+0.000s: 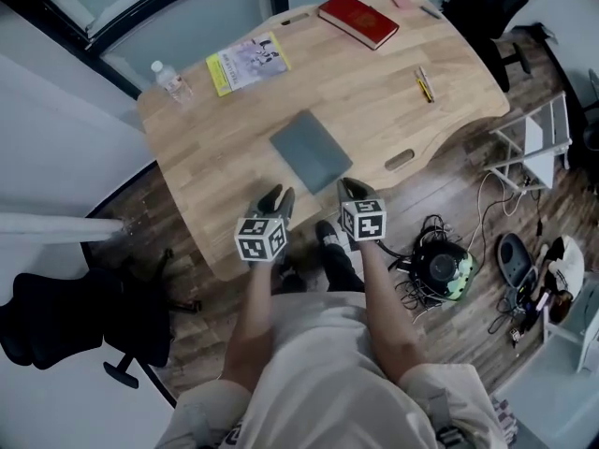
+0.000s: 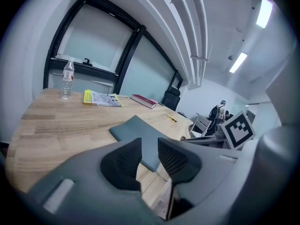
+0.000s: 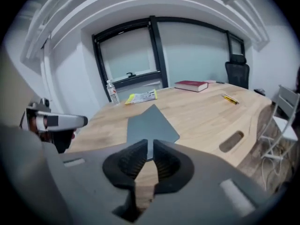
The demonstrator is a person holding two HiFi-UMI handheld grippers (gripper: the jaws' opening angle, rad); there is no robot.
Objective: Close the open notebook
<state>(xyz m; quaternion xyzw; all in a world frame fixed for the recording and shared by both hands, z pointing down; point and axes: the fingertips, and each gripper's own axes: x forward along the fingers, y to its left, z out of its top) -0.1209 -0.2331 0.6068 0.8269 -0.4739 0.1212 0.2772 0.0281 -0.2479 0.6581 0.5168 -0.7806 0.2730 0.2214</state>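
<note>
My left gripper (image 1: 277, 197) hangs half open, empty. My right gripper (image 1: 352, 189) shows a narrow gap, empty, near the closed grey notebook (image 1: 312, 148).

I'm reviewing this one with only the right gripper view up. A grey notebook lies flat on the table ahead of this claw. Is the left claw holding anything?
Observer: No. The left gripper view shows the left claw with its jaws apart and nothing between them.
Operator: Where do the two claws sit relative to the notebook?
Observer: From the head view, the left claw and the right claw hover side by side on the near side of the notebook, which is closed.
Operator: Is there anything on the floor I can't see?
Observer: A black round device with tangled cables sits on the wooden floor to the person's right.
</note>
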